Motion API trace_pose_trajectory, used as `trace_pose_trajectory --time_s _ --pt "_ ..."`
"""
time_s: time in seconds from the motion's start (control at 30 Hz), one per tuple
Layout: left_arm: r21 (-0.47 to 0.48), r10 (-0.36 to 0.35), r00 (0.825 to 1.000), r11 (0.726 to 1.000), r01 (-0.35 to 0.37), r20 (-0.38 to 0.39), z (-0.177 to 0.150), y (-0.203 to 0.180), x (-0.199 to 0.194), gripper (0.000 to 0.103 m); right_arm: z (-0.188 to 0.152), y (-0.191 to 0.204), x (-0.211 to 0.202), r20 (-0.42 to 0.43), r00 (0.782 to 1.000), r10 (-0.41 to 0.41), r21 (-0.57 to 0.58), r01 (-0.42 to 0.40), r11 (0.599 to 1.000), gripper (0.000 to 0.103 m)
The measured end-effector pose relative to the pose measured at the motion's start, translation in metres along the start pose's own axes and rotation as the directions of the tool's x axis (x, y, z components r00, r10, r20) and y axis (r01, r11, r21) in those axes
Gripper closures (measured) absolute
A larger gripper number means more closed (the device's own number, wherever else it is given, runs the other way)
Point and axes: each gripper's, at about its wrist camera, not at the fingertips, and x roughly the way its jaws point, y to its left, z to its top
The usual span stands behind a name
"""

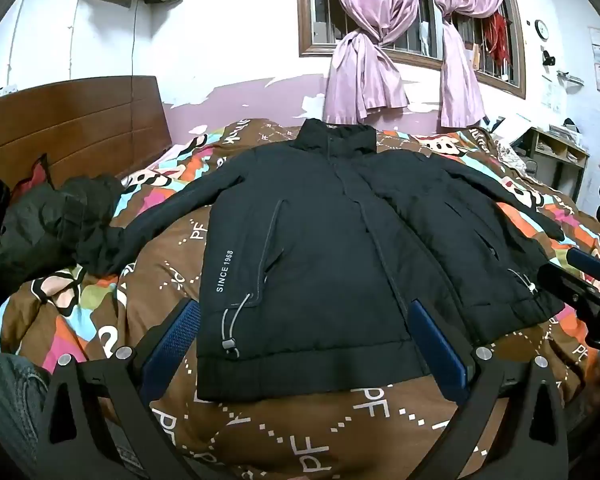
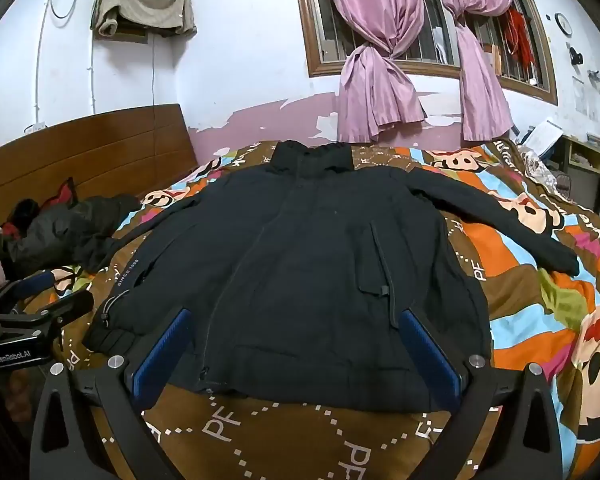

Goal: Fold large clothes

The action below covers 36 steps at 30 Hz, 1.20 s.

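Observation:
A black padded jacket lies flat and face up on the bed, collar toward the window, sleeves spread to both sides; it also shows in the right wrist view. White "SINCE 1968" lettering runs down its left front. My left gripper is open, held above the jacket's left hem, holding nothing. My right gripper is open above the right hem, empty. The right gripper shows at the right edge of the left wrist view; the left gripper at the left edge of the right wrist view.
The bed carries a brown, orange and blue cartoon quilt. A pile of dark clothes lies at the left by the wooden headboard. Pink curtains hang at the window. A shelf and a chair stand at the right.

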Motion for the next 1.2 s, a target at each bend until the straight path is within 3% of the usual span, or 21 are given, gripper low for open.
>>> trace_pose_trajectory --time_s 1.2 --pt "0.004 -0.004 1.000 1.000 0.004 -0.008 0.0008 0.0002 0.0034 0.002 -0.0045 -0.0018 0.0060 -0.006 1.000 0.010 0.021 -0.010 1.000 0.000"
